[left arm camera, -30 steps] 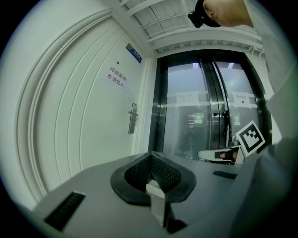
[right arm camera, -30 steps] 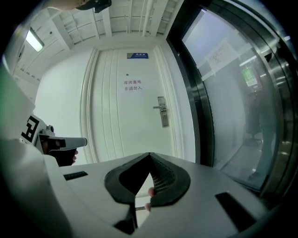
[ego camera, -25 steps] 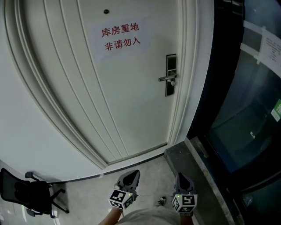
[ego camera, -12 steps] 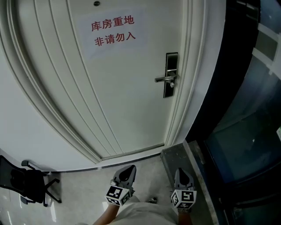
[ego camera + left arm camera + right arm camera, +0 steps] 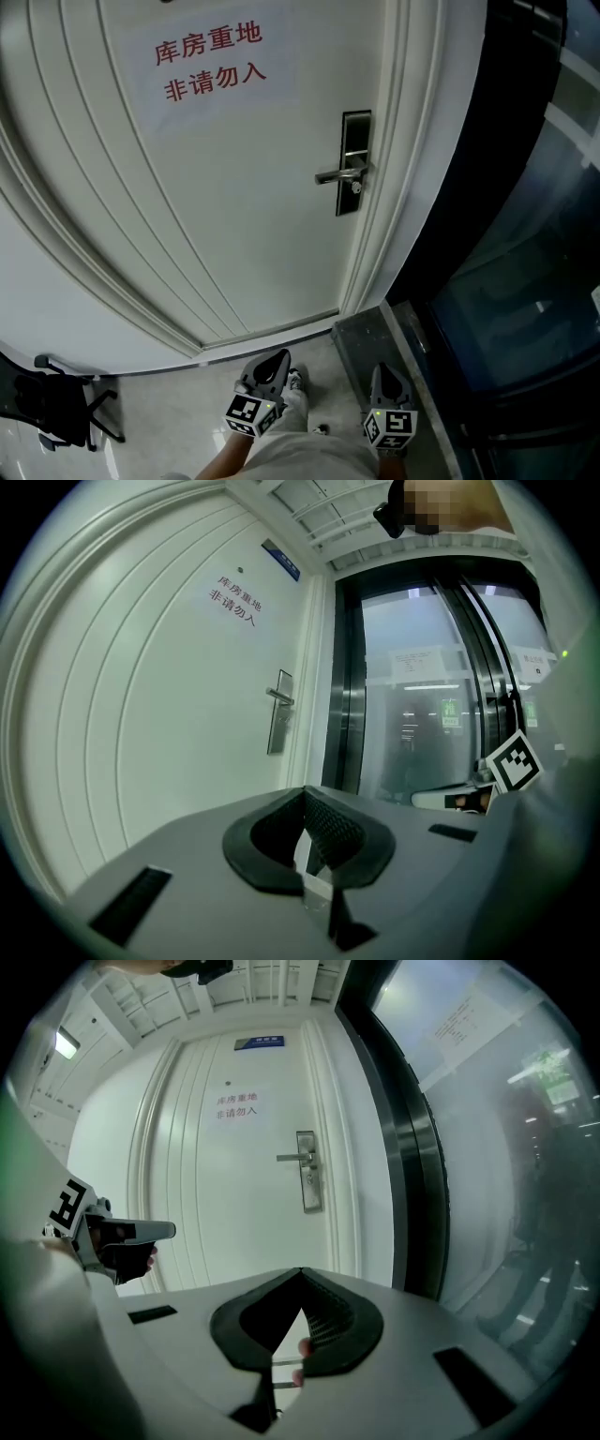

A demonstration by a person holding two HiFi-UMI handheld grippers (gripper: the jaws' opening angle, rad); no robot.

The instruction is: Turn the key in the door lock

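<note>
as the person has stepped closer over the last second, the chair [image 5: 52, 408] has slid out toward the lower left corner of the head view, and the door [image 5: 234, 216] now fills more of that view than it did. the red-lettered sign [image 5: 211, 61] sits high on the door, about midway across it. the lock [image 5: 354, 131] is at the door's right edge, its handle [image 5: 336, 174] reaching left. just under the handle is a small pale stub that i take for the key [image 5: 356, 187], though it is too small to be sure. right of the door frame stands dark glass [image 5: 525, 281]. low at the bottom of the head view, the left gripper [image 5: 277, 358] points toward the foot of the door, its jaws pressed together at the tips with nothing between them. the right gripper [image 5: 385, 371], beside it over the grey sill [image 5: 361, 342], has its jaws closed tight too and is just as empty. both are well apart from the lock. this looks like the approach only, with no turn of the key begun. the right gripper lines up better with the lock, so it seems the likelier one to reach. it would have to rise a good way and spread its jaws before it could pinch the key.
</note>
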